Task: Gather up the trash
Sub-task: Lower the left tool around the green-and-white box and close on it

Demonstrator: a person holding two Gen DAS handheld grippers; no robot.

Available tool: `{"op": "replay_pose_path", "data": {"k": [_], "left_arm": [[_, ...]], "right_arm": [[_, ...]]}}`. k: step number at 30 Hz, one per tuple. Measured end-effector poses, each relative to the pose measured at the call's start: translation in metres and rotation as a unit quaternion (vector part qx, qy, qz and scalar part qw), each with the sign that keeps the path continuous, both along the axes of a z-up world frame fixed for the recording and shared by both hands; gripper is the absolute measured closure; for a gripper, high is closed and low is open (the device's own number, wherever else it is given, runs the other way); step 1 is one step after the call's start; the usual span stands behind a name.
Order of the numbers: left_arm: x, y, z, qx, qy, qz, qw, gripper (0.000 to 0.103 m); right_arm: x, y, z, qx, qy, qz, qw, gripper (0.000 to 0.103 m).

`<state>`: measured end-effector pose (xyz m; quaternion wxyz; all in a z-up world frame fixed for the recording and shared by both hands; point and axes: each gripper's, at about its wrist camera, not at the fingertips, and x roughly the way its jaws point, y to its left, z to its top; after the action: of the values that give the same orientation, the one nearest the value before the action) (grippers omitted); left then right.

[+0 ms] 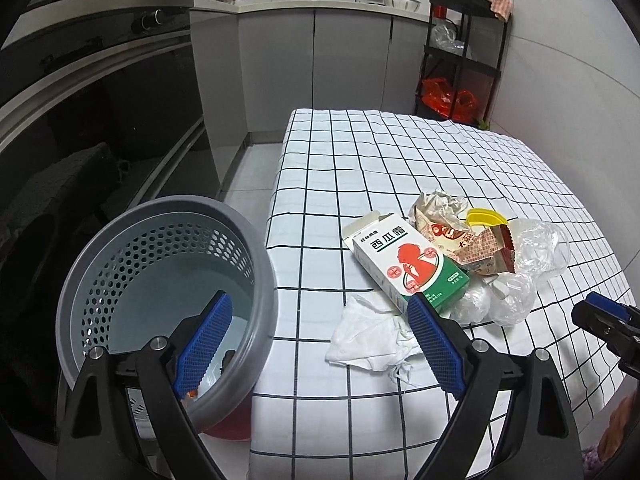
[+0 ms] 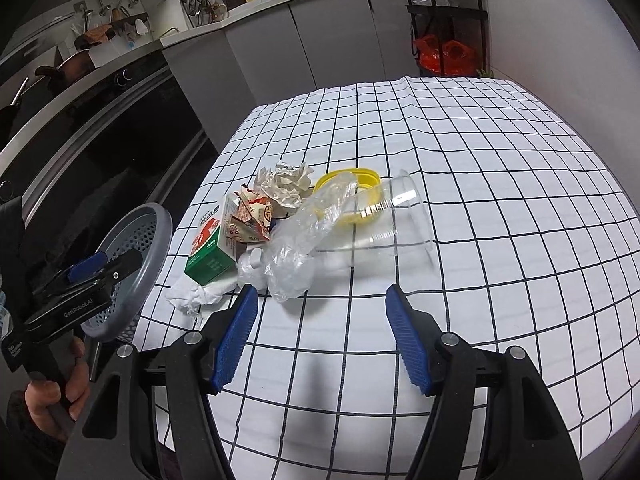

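Note:
A pile of trash lies on the checked tablecloth [image 1: 360, 152]: a white and green carton [image 1: 404, 260], a white tissue [image 1: 368, 340], crumpled paper [image 2: 286, 184], a snack wrapper [image 1: 484, 248], crumpled clear plastic [image 2: 304, 240], a yellow lid [image 2: 362, 178] and a clear plastic cup [image 2: 396, 220] on its side. A grey perforated bin [image 1: 160, 280] stands beside the table's left edge. My left gripper [image 1: 320, 312] is open and empty, spanning the bin rim and the tissue. My right gripper [image 2: 320, 304] is open and empty, just short of the clear plastic.
A dark oven front [image 1: 100, 100] and grey cabinets [image 1: 312, 60] stand to the left and behind. A black shelf rack [image 1: 460, 56] with red bags stands at the far right corner. The tablecloth [image 2: 500, 180] stretches bare to the right.

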<state>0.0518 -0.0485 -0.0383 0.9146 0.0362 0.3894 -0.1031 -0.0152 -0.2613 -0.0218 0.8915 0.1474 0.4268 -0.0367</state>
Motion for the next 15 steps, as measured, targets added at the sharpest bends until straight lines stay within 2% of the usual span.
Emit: {"op": "replay_pose_path", "data": {"k": [10, 15], "left_arm": [[0.006, -0.028, -0.007, -0.004, 0.004, -0.011, 0.9999, 0.013], [0.013, -0.041, -0.015, -0.014, 0.022, -0.012, 0.9996, 0.013]], "right_arm": [[0.001, 0.001, 0.0, -0.002, -0.001, 0.003, 1.0, 0.039], [0.001, 0.001, 0.002, 0.001, -0.004, 0.004, 1.0, 0.039]]}}
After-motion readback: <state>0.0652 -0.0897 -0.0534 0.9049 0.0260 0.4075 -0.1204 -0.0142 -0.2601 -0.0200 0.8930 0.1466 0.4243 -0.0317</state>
